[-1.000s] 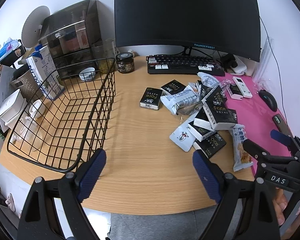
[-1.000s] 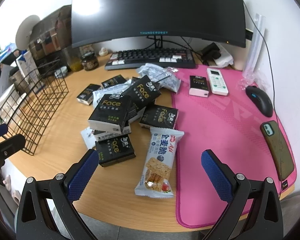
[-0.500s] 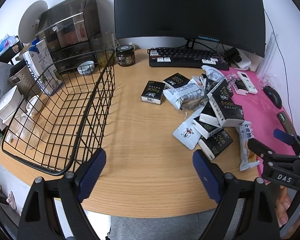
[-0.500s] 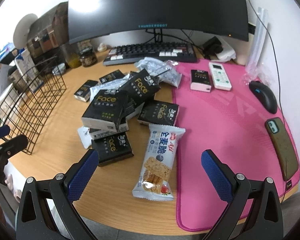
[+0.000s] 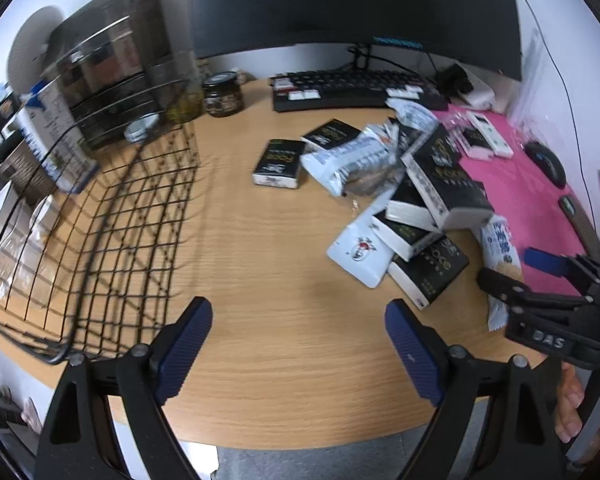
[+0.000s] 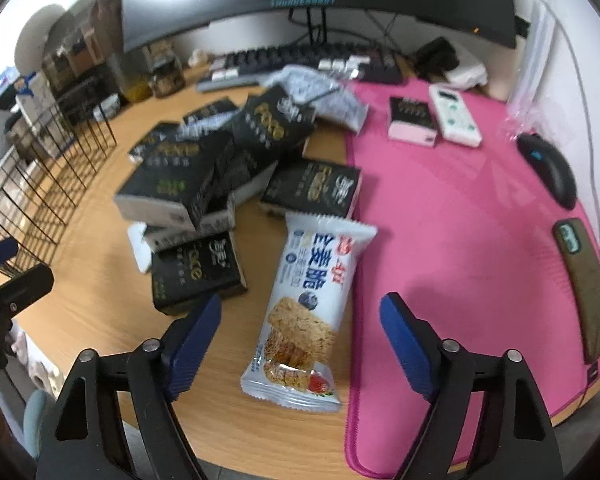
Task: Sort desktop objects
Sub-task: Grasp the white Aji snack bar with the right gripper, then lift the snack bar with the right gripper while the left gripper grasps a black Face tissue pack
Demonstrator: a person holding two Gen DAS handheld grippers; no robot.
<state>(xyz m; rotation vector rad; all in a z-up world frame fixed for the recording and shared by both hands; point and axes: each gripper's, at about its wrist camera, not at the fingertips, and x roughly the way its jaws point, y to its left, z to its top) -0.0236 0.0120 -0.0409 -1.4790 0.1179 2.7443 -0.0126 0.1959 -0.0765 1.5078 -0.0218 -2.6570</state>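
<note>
A pile of black "Face" boxes (image 6: 188,176) and white snack packets lies mid-desk; it also shows in the left wrist view (image 5: 432,184). A white-blue cereal bar packet (image 6: 308,312) lies at the pile's near edge, between the blue pads of my open right gripper (image 6: 300,340), which hovers just above it. My open, empty left gripper (image 5: 298,344) hangs over bare wood near the desk's front. The black wire basket (image 5: 100,216) stands at its left. The right gripper also shows in the left wrist view (image 5: 540,280).
A pink desk mat (image 6: 460,208) carries a mouse (image 6: 548,168), a phone (image 6: 584,288), a white remote (image 6: 456,116) and a small pink-edged box (image 6: 412,124). A keyboard (image 5: 352,88), monitor, jar (image 5: 222,94) and drawer unit (image 5: 112,60) stand at the back.
My right gripper has moved forward and down over the cereal bar packet. My left gripper has moved slightly forward and right over the desk. Both stayed open.
</note>
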